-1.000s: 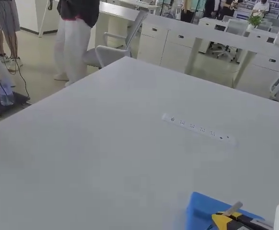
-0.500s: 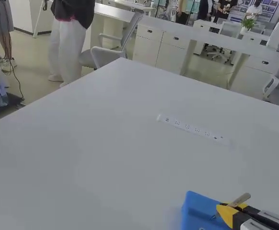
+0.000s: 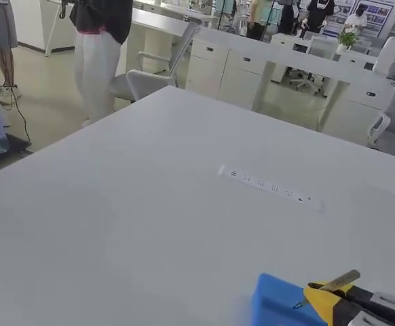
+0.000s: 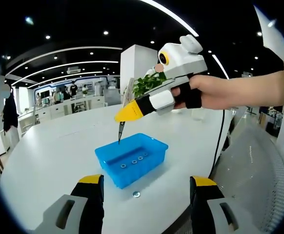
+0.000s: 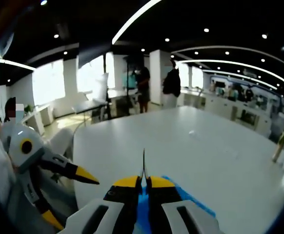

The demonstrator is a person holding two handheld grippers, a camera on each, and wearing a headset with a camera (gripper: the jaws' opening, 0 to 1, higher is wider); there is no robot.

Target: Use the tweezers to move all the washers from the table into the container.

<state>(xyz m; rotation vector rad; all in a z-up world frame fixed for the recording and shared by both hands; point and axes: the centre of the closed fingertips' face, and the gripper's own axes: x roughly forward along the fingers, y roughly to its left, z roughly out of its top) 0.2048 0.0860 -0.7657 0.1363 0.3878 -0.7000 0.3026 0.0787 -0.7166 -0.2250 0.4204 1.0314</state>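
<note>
The white desk (image 3: 150, 204) takes up most of the head view, with a person in white trousers (image 3: 97, 64) standing beyond its far left edge. Near the desk's front edge sits the blue container (image 4: 132, 158), an open shallow tray, and the head view catches one corner of it at the bottom. The right hand-held gripper (image 5: 143, 183), gripped by a hand (image 4: 203, 92), hangs over the container with its yellow-tipped jaws pressed together on the tweezers (image 4: 120, 132). The left hand-held gripper (image 4: 147, 197) sits low at the desk's near edge with its jaws spread wide and nothing between them (the right gripper view shows them apart as well, off to the left). A white power strip (image 3: 269, 185) lies flat further out on the desk, well apart from the container. The tweezers stick out of the closed jaws and point down over the container's far side; whether their tips hold anything is too small to tell. A row of washers (image 4: 132, 161) lies on the container's floor. One washer (image 4: 136, 194) lies on the desk just beside the container's near wall, between the left jaws.
</note>
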